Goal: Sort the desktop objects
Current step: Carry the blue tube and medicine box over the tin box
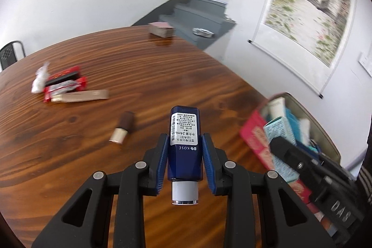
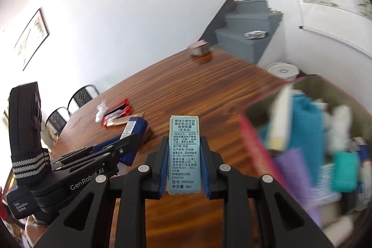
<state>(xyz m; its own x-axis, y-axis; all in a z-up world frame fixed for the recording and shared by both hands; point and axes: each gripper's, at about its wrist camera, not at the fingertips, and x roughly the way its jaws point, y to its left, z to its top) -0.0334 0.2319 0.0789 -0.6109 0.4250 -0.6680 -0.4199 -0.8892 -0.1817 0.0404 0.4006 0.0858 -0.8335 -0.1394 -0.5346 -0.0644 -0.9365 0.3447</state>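
Left claw [image 1: 184, 155] clamped on blue bottle [image 1: 184, 143], lengthwise, cap toward camera.

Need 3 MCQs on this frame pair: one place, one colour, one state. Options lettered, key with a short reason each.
1. Where is the storage box relative to the left gripper in the left wrist view?
A. to the right
B. to the left
C. behind the card deck

2. What colour is the bottle in the left gripper?
A. red
B. dark blue
C. gold

3. What is the right gripper doing?
A. open over bare table
B. shut with nothing in it
C. shut on a pale blue carton

Key:
1 A: the pink-sided box sits at the right edge of the wooden table.
2 B: navy body with a white label and silver cap.
3 C: both blue pads press the carton's sides.
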